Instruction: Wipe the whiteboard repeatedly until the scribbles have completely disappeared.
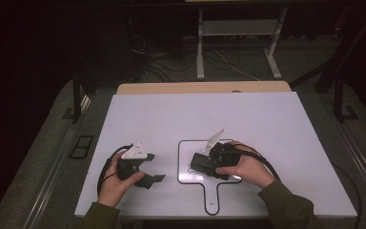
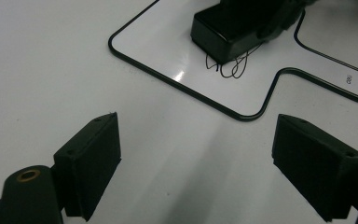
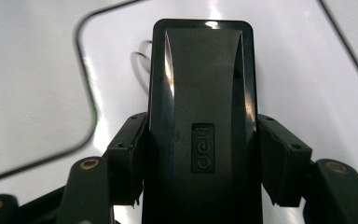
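Observation:
A black block eraser (image 1: pixel 201 163) with a "deli" mark (image 3: pixel 200 93) lies on a small white handled board with a black outline (image 1: pixel 186 148). My right gripper (image 1: pixel 210 164) is shut on it, a pad pressing each long side (image 3: pixel 200 158). Thin black scribbles (image 2: pixel 228 65) sit on the board right by the eraser's front end (image 2: pixel 223 28), and one loop peeks out beside it (image 3: pixel 142 60). My left gripper (image 1: pixel 153 168) hovers left of the board, its jaws wide open over bare table with nothing between them (image 2: pixel 196 163).
The white tabletop (image 1: pixel 248 119) stretches wide behind and to both sides of the board. The board's handle (image 1: pixel 211 198) points toward the near edge. Beyond the table's far edge are a metal frame (image 1: pixel 200 47) and cables on a dark floor.

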Available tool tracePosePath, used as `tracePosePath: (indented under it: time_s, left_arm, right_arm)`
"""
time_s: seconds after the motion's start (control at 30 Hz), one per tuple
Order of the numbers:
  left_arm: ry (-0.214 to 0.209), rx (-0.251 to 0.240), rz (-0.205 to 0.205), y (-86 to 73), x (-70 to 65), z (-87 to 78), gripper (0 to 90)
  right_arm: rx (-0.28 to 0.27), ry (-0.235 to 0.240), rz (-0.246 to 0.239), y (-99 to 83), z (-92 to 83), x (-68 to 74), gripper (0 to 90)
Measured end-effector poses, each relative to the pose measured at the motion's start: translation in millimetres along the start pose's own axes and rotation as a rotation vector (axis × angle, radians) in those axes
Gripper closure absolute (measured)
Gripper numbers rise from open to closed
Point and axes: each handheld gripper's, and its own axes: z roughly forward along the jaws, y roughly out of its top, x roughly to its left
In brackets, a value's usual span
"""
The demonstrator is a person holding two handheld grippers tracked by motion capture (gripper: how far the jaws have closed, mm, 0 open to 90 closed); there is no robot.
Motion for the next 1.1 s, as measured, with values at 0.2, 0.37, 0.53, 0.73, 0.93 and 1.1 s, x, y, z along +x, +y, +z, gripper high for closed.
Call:
tracePosePath:
  time_s: [0.2, 0.37, 0.53, 0.73, 0.93, 1.1]
  left_arm:
    - [0.0, 0.002, 0.002, 0.1, 0.1, -0.9, 14.7]
    - [0.001, 0.0, 0.0, 0.0, 0.0, -1.2, 14.7]
    - [0.001, 0.002, 0.002, 0.2, 0.1, -1.3, 14.7]
    - [0.001, 0.002, 0.002, 0.2, 0.0, -1.0, 14.7]
    - [-0.001, 0.0, -0.001, 0.2, -0.5, -0.3, 14.6]
    - [-0.004, 0.004, 0.001, 0.6, -1.3, 0.3, 14.7]
  right_arm:
    - [0.005, 0.017, -0.026, 3.7, 1.8, 5.8, 38.5]
    - [0.006, 0.002, 0.02, -4.6, -2.9, -6.4, 38.5]
    - [-0.004, -0.027, 0.089, -18.7, -10.0, -25.2, 38.5]
    - [-0.005, -0.068, 0.157, -36.1, -19.5, -44.7, 38.5]
    - [0.011, -0.088, 0.126, -39.6, -22.1, -36.7, 38.6]
    - [0.016, -0.077, 0.083, -40.6, -22.8, -20.1, 38.6]
